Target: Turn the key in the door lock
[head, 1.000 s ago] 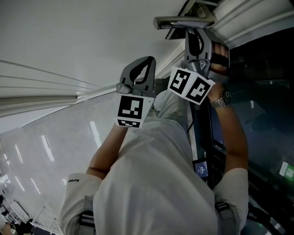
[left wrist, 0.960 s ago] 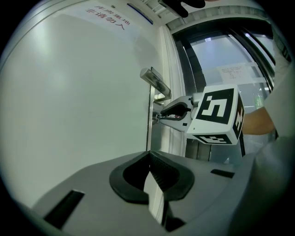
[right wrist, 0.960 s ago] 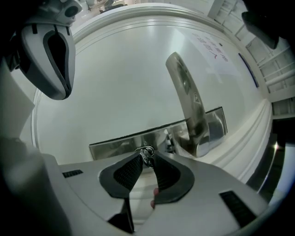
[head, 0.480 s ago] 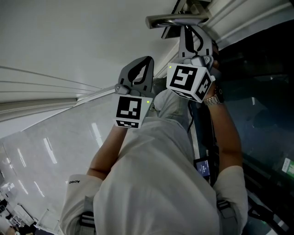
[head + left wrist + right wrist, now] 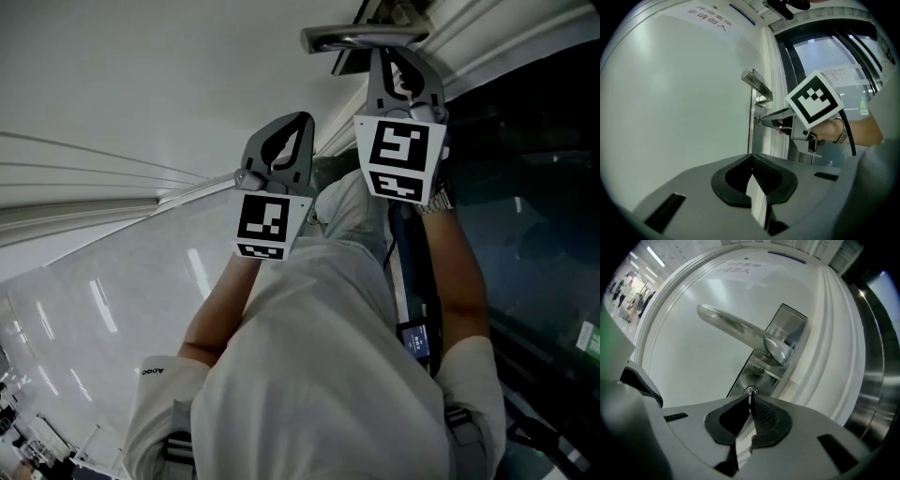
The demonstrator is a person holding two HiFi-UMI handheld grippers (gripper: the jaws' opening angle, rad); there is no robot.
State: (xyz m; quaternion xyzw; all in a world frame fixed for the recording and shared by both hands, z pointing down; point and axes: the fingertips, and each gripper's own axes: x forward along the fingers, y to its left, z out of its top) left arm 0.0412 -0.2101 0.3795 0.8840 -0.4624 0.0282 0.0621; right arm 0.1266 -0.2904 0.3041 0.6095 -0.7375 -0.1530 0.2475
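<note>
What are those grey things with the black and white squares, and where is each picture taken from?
A person holds two sets of hand-worked tongs; the square-marked cubes belong to them. One picture comes from a camera on the head, looking down; the other two cameras ride on the tongs. They face a white door with a lever handle. The right tongs have just been closing and now pinch the key in the lock below the handle. The left tongs are shut, empty, held aside.
</note>
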